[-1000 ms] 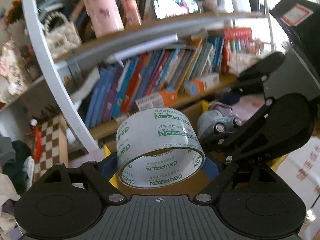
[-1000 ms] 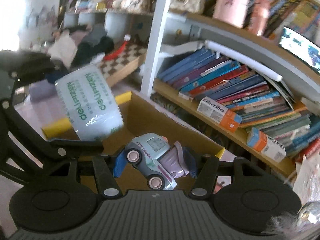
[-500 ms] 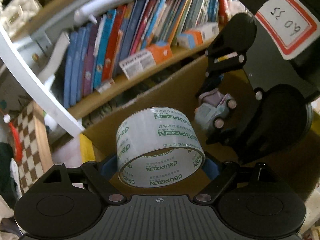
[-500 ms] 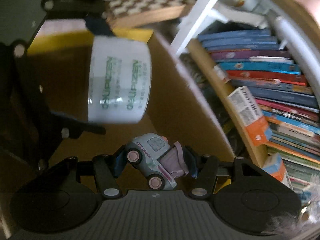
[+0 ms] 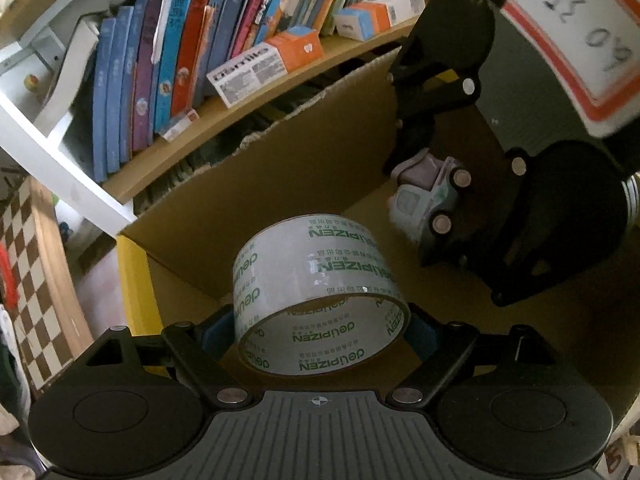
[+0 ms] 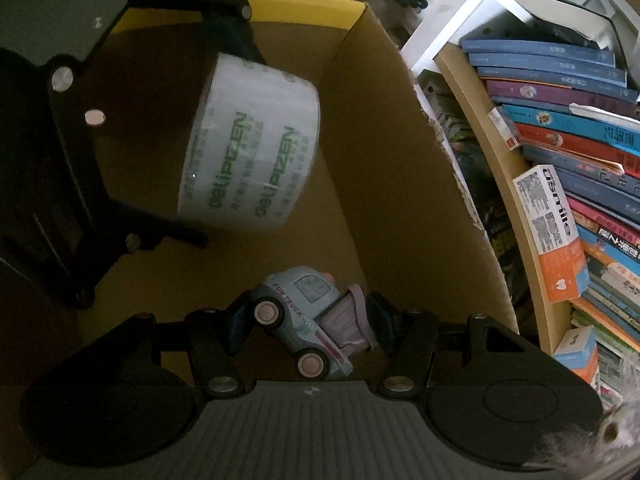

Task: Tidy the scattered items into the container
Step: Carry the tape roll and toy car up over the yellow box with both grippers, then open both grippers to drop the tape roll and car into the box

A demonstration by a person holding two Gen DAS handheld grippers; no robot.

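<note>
Presently: one tape roll [image 5: 320, 280], clear with green lettering, clamped across its width between the blue pads of the left gripper [image 5: 322, 330]. It hangs inside the mouth of the box [image 5: 304, 152], above the floor of it, core axis roughly toward the camera in the left view.

One toy truck [image 6: 310, 320], pale blue with a lilac rear and pink wheel hubs, marked FUN TRUCK, gripped nose-to-tail and tilted by the right gripper [image 6: 310, 322]. It too hangs inside the box, just beside the tape and nearer the box wall that faces the bookshelf [image 5: 224, 120].

Two grippers, each closed on its item; both point steeply down into the box. Each shows in the other's view: the right one with the truck at upper right of the left view, the left one with the tape at upper left of the right view.

One box, brown cardboard, open-topped, with one yellow edge strip [image 6: 304, 6] on the side away from the shelf. Interior dim; no other contents can be made out.

One bookshelf just beside the box, white uprights, wooden boards, packed with many upright books [image 6: 560, 92]. At least two orange-and-white cartons [image 5: 266, 68] lie in front of them.

One chequered board [image 5: 24, 280], beyond the yellow edge of the box.
</note>
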